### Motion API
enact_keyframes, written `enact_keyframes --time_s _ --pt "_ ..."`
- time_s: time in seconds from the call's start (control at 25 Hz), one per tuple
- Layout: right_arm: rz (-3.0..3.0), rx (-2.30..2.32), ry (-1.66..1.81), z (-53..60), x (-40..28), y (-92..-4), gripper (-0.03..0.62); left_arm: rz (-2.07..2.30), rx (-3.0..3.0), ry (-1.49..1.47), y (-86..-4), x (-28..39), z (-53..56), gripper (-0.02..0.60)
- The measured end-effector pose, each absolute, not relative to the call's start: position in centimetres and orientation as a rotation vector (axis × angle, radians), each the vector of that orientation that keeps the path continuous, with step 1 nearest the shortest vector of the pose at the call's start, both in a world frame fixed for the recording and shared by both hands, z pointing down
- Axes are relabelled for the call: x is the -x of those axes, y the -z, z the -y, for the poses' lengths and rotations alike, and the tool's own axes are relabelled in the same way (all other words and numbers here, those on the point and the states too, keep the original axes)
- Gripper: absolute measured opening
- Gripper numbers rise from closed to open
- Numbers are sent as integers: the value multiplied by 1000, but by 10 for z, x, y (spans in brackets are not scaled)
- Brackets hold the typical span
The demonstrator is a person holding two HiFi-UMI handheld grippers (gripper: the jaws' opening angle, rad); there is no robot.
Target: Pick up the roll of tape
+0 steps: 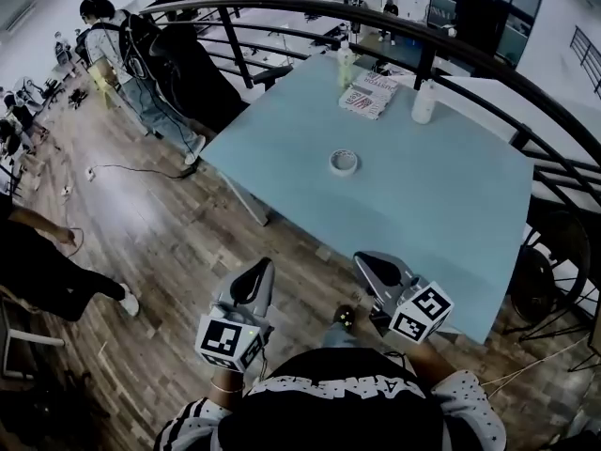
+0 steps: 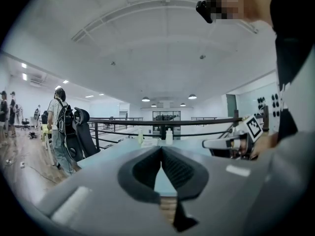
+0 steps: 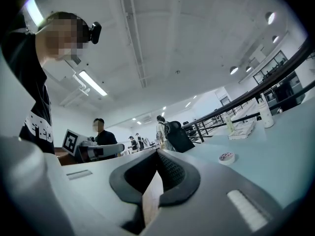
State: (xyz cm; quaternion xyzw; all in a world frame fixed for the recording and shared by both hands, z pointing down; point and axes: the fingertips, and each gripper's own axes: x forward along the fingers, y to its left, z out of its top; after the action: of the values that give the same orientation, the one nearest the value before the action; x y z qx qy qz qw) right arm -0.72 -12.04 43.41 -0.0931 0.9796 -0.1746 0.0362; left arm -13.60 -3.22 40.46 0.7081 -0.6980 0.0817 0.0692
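Observation:
The roll of tape (image 1: 344, 163) is a small white ring lying flat near the middle of the light blue table (image 1: 441, 205). In the right gripper view the roll of tape (image 3: 227, 157) lies ahead and to the right on the table (image 3: 275, 146). Both grippers hover over the wooden floor, short of the table's near edge. My left gripper (image 1: 260, 271) is shut and holds nothing, its tips (image 2: 161, 149) meeting. My right gripper (image 1: 362, 260) is also shut and holds nothing, its tips (image 3: 157, 154) together. The left gripper view does not show the tape.
At the table's far side stand a yellowish bottle (image 1: 346, 64), a white bottle (image 1: 424, 101) and a flat printed packet (image 1: 368, 95). A dark railing (image 1: 451, 45) curves behind the table. A person with a backpack (image 1: 122, 54) and a black chair (image 1: 197, 73) are at far left.

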Motion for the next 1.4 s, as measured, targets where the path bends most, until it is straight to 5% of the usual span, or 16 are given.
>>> enact_keyframes --time_s 1.4 --pt "-3097 292 449 251 60 -459 3 2215 -2057 -216 -412 206 146 0"
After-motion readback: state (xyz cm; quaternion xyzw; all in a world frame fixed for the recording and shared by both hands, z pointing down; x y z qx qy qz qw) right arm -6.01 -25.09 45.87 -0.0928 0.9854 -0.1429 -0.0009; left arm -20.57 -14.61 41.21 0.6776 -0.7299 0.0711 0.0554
